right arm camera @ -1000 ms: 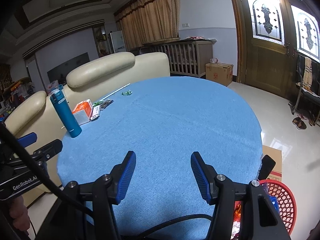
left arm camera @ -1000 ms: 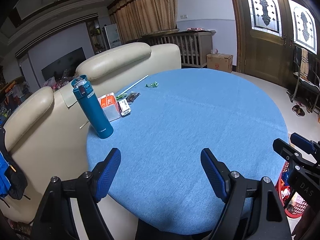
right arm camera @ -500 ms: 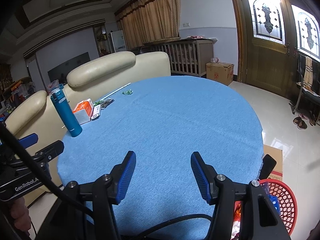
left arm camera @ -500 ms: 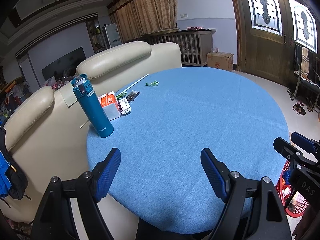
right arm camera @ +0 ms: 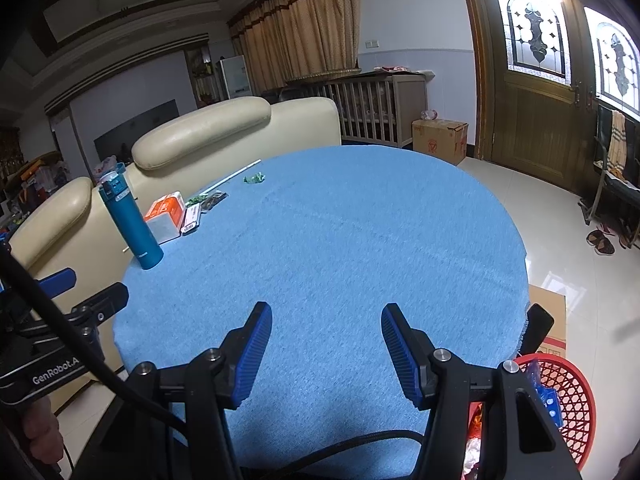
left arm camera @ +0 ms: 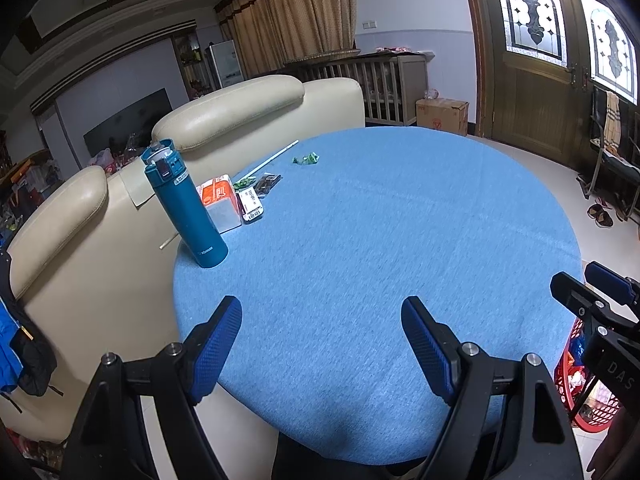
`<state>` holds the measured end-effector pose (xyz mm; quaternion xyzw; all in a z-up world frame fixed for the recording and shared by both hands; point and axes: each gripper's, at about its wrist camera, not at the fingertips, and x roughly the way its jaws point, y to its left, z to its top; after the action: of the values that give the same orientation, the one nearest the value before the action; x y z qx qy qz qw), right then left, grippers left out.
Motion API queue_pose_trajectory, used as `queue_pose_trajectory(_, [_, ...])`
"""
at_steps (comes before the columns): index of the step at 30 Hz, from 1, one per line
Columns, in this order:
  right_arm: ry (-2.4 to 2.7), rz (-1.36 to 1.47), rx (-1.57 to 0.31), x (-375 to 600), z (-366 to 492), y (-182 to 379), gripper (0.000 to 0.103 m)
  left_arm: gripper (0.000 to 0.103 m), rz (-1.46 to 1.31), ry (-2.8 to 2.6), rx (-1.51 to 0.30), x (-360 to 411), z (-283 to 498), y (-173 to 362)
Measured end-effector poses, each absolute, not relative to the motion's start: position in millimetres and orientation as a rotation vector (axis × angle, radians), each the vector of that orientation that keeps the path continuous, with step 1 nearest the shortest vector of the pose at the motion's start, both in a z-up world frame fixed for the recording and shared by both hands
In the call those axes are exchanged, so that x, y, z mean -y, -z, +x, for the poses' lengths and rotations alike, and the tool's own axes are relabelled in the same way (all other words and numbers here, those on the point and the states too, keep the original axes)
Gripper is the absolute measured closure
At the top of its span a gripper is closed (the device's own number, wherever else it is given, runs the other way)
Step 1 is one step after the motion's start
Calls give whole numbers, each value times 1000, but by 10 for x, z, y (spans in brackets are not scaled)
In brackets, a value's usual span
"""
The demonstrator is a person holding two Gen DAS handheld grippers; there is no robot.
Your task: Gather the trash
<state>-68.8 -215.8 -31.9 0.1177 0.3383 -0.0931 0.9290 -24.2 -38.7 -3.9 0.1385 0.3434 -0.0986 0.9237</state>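
Floor's folded cardboard (right arm camera: 548,312) shows only in right view.

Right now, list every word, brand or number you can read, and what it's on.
"GenRobot.A", cut off: left gripper body, seen from the right wrist.
"DAS", cut off: right gripper body, seen from the left wrist.
Bottle: white brand print near the base, too small to read.
White pack: barcode label, unreadable.
Orange box: print blurred.
Carton: red logo, no legible words.

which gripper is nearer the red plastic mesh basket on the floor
Right. The right gripper hovers beside the red basket; the left gripper sits farther off, across the table's near edge.
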Motion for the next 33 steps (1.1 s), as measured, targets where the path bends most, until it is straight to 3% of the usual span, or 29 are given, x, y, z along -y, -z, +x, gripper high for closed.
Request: queue_pose_trajectory(33, [178,241,-715,2128,-637,379,42,21,304,193,-721,386,-225,91])
